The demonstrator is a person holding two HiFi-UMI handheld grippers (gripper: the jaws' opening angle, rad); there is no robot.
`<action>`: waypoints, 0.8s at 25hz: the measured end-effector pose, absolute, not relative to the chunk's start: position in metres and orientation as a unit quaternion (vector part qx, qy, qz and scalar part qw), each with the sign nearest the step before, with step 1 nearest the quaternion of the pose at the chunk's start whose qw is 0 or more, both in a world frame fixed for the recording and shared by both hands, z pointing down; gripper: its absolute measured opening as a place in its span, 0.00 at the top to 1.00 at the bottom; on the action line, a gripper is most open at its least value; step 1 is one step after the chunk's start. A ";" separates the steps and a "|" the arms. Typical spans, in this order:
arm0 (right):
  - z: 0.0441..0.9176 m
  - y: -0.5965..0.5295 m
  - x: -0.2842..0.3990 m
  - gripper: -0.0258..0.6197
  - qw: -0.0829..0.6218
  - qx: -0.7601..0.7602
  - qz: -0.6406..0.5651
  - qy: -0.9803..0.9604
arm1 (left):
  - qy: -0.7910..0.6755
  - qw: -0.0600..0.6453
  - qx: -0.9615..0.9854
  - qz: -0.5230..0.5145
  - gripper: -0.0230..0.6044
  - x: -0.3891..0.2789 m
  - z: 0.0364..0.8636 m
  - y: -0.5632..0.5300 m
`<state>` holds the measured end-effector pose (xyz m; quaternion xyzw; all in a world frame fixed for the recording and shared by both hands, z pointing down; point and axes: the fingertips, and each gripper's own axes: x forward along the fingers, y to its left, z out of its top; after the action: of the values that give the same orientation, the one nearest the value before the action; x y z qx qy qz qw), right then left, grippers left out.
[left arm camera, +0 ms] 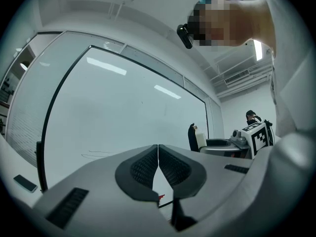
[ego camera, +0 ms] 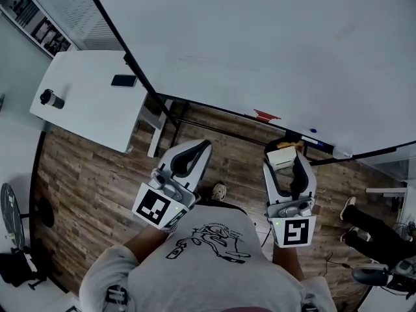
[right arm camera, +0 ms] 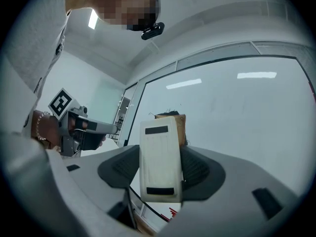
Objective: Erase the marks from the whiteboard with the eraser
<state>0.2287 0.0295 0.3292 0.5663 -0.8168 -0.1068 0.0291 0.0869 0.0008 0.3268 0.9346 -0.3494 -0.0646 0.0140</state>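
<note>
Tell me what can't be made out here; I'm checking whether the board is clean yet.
- Whiteboard: the head view's top edge cuts it off, so its far areas go unseen.
- Faint marks: left gripper view, too thin to read.
- Eraser: the right gripper view shows its white back; the wiping face is mostly hidden behind it.
- Dark object on the table: head view, too small to identify.

whiteboard (ego camera: 260, 44): cropped at top | marks (left arm camera: 96, 155): too faint to read | eraser (right arm camera: 159, 162): felt face mostly hidden
</note>
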 end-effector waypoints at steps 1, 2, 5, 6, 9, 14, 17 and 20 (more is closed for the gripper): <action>0.329 0.026 0.229 0.56 0.033 0.568 -0.111 -0.815 | -0.349 0.014 0.935 -0.066 0.93 0.087 0.326 -0.002; 0.329 0.023 0.228 0.56 0.038 0.570 -0.116 -0.812 | -0.348 0.014 0.935 -0.067 0.93 0.087 0.326 -0.004; 0.326 0.010 0.228 0.56 0.057 0.579 -0.133 -0.803 | -0.346 0.014 0.936 -0.068 0.93 0.083 0.325 -0.014; 0.326 0.004 0.228 0.56 0.064 0.583 -0.139 -0.798 | -0.345 0.014 0.936 -0.068 0.93 0.081 0.326 -0.018; 0.322 -0.015 0.227 0.56 0.082 0.591 -0.165 -0.786 | -0.345 0.015 0.936 -0.069 0.93 0.071 0.325 -0.031; 0.312 -0.056 0.224 0.55 0.122 0.608 -0.215 -0.755 | -0.338 0.017 0.938 -0.070 0.93 0.050 0.322 -0.056; 0.319 -0.083 0.227 0.55 0.191 0.613 -0.233 -0.730 | -0.333 0.013 0.940 -0.071 0.93 0.037 0.320 -0.072; 0.326 -0.112 0.232 0.55 0.239 0.620 -0.242 -0.707 | -0.329 0.011 0.942 -0.070 0.93 0.025 0.319 -0.087</action>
<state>0.2320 -0.1123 0.3255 0.6197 -0.7073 -0.2424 0.2385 0.0254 -0.0873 0.3189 0.9416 -0.3292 -0.0704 0.0111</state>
